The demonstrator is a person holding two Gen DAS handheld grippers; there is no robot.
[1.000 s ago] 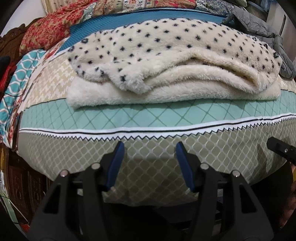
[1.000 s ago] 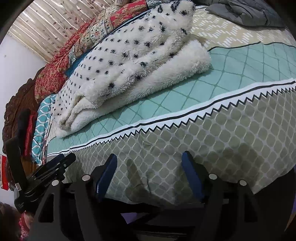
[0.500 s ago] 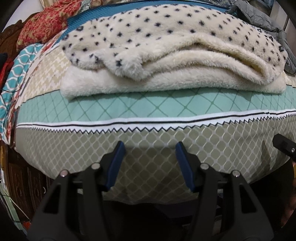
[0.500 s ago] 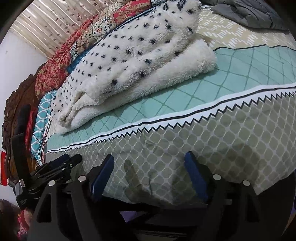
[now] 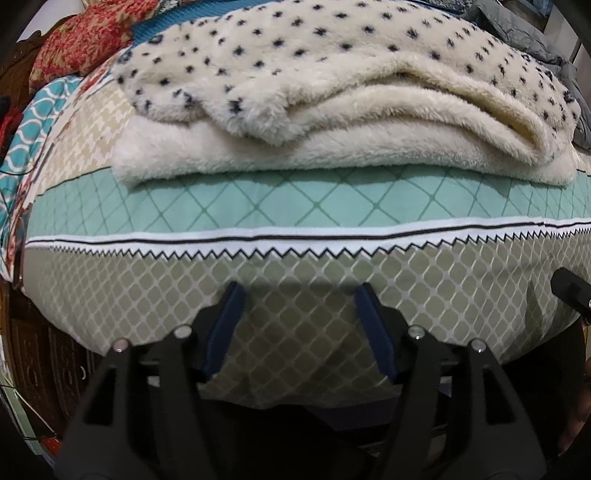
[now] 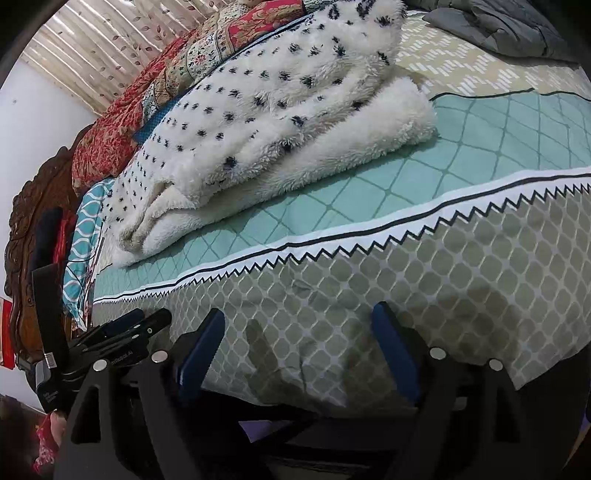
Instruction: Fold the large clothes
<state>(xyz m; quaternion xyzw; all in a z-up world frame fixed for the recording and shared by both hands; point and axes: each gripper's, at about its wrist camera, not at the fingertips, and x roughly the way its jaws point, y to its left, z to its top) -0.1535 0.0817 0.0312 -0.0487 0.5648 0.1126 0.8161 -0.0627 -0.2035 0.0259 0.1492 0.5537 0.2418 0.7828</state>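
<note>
A fluffy cream blanket with black spots (image 5: 332, 110) lies folded in several layers on the bed; in the right wrist view the same blanket (image 6: 280, 122) stretches from upper right to the left. My left gripper (image 5: 297, 291) hovers over the beige patterned front edge of the bedsheet (image 5: 295, 332), short of the blanket. Its jaws are opening and nothing is between them. My right gripper (image 6: 297, 314) hangs over the same front edge, to the right of the left one. Its jaws are also opening, with nothing between them. The left gripper (image 6: 122, 332) shows at lower left in the right wrist view.
The sheet has a teal diamond band (image 5: 295, 206) and a zigzag border (image 5: 295, 247). A grey garment (image 6: 498, 26) lies at the far right. Red floral bedding (image 6: 110, 136) and a carved wooden headboard (image 6: 33, 221) are at the left. The right gripper's tip (image 5: 570, 291) shows at the right edge.
The left gripper has sunk a little and the blanket looms larger in its view. Both grippers' jaws have widened, the right one more.
</note>
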